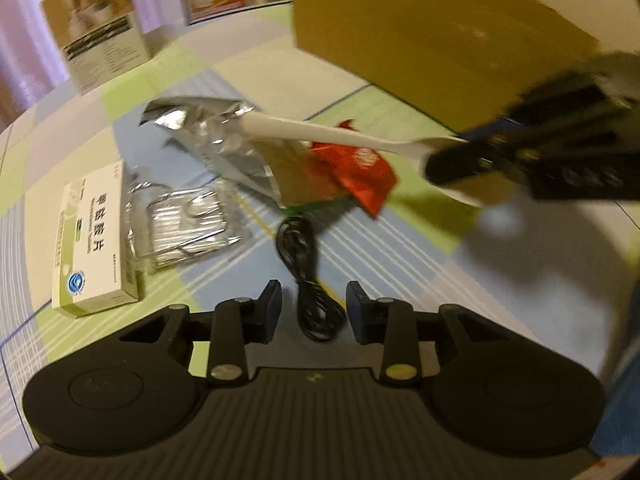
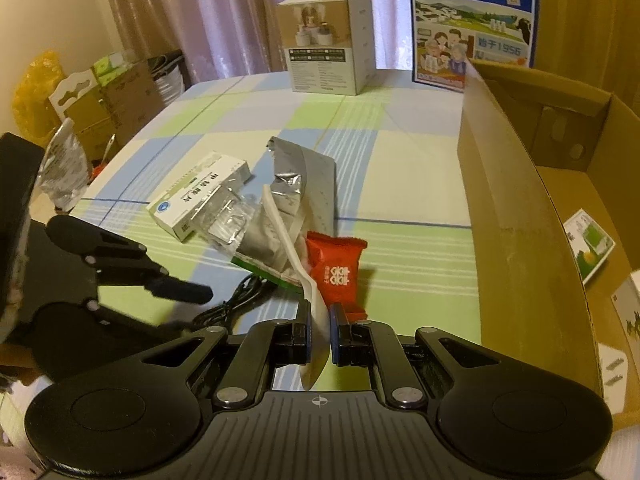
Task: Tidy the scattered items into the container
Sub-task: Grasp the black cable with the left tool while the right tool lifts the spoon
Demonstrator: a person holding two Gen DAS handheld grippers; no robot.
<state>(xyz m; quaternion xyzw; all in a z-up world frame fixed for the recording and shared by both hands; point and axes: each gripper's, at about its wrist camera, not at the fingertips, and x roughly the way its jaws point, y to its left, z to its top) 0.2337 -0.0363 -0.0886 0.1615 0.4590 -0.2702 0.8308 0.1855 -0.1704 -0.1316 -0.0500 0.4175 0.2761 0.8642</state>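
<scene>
My right gripper [image 2: 319, 320] pinches a white plastic spoon [image 2: 294, 248] at its bowl end, handle sticking out forward over the clutter. My left gripper [image 1: 314, 304] hangs over a coiled black cable [image 1: 304, 276], jaws partly apart with the cable lying between them; I can't tell whether the pads touch it. No earlier view, so just that.

Just ahead of the grippers, on the checked tablecloth [image 2: 400, 184]: a red candy wrapper [image 2: 336, 268] beside the spoon, a torn silver foil pouch [image 2: 296, 184] with a green edge under the spoon handle, a crinkled clear plastic packet [image 2: 228, 220] touching a white-and-green medicine box [image 2: 200, 200]. All these loose, outside the container.

Open cardboard box [image 2: 508, 200] stands to my right, near wall close to the candy wrapper. Inside it: a small white-and-green packet [image 2: 592, 244] on the floor, plus a white box [image 2: 628, 312] partly cut off at the frame edge. Far inner wall has cutout holes.

Further back on the table: an upright white product carton [image 2: 328, 44] and a blue milk carton [image 2: 476, 24] standing behind the cardboard box. Beyond the table, pink curtains [image 2: 200, 12] and stacked boxes at left.
</scene>
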